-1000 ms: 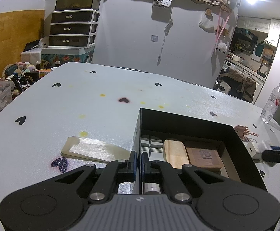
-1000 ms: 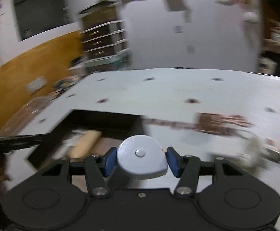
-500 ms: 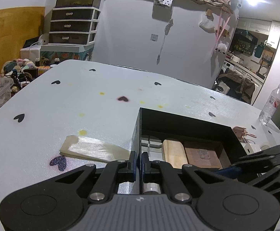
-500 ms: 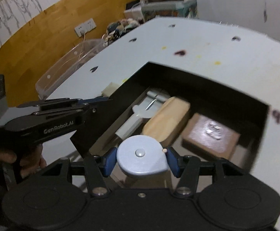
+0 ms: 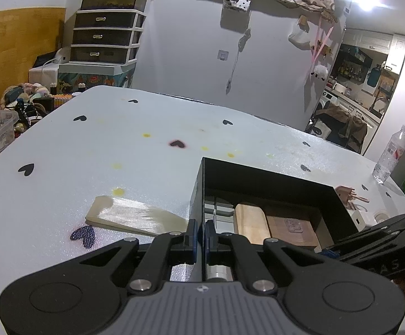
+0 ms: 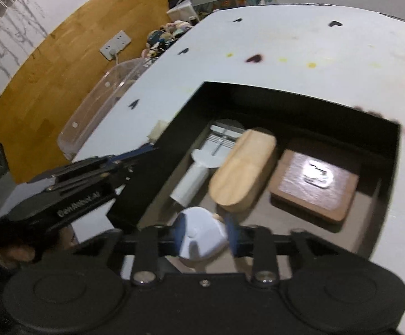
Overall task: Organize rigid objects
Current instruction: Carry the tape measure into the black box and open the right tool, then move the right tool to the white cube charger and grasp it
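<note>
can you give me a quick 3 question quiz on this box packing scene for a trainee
1. True or false: the left hand-held gripper is pinching the wall of the black box.
2. What does the right hand-held gripper hold? A) water bottle B) pale rounded piece C) brown square block
3. Fill in: inside the box, the light wooden oval block lies between the white tool and the ____.

Key: 1 true; 2 B; 3 brown square block

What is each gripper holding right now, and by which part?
The right gripper clamps a pale blue rounded object across its sides, over the black box. The left gripper pinches the box's near-left wall.
</note>
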A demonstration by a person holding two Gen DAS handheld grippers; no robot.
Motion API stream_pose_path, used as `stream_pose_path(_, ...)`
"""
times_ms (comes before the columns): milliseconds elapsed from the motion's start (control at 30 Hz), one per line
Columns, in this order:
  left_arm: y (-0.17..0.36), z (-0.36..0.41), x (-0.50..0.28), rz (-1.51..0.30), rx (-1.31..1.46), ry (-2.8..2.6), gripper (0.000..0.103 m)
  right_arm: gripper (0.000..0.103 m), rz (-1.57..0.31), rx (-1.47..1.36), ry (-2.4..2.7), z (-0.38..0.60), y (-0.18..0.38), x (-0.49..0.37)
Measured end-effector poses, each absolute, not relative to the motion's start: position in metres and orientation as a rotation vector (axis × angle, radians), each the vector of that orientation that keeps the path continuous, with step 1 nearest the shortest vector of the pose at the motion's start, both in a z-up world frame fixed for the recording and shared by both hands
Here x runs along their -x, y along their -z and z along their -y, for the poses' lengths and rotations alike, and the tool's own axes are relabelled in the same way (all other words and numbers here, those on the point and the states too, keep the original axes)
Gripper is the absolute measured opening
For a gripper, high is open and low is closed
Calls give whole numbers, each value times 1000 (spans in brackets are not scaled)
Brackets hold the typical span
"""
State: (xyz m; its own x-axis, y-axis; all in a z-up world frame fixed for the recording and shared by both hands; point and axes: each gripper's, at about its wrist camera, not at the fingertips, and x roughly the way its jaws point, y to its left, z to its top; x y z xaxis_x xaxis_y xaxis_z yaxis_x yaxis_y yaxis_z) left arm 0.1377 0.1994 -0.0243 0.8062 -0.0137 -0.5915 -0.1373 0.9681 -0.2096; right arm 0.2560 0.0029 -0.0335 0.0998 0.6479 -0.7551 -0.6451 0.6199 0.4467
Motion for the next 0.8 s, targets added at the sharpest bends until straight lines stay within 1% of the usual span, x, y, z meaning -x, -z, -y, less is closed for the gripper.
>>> stream_pose_path(33, 24, -199, -138, -631, 248, -67, 4, 21, -1111, 28, -935, -3, 34, -256)
stream_pose_path(100, 24, -199, -138, -632, 247, -68, 4, 19, -1094, 94, -894, -4, 36, -256)
stream_pose_path(200, 24, -200, -138, -631, 249, -67, 4, 18, -1109, 150, -876, -7, 42, -256)
stream_pose_path(367, 24, -200, -138, -632, 246, -67, 4, 15, -1157, 148, -934, -17, 49, -254)
stream_pose_path(400, 24, -200, -138, -633, 245, -67, 4, 12, -1164, 145, -949, -20, 50, -253)
stream_pose_path(467, 24, -199, -138, -634, 243, -66, 4, 11, -1170, 139, -969, -24, 51, -251)
stream_pose_path(700, 24, -199, -138, -634, 241, -67, 4, 10, -1209, 82, -1005, -26, 54, -248)
stream_pose_path(800, 24, -200, -139, -634, 244, -68, 4, 14, -1202, 61, -1007, -20, 52, -248)
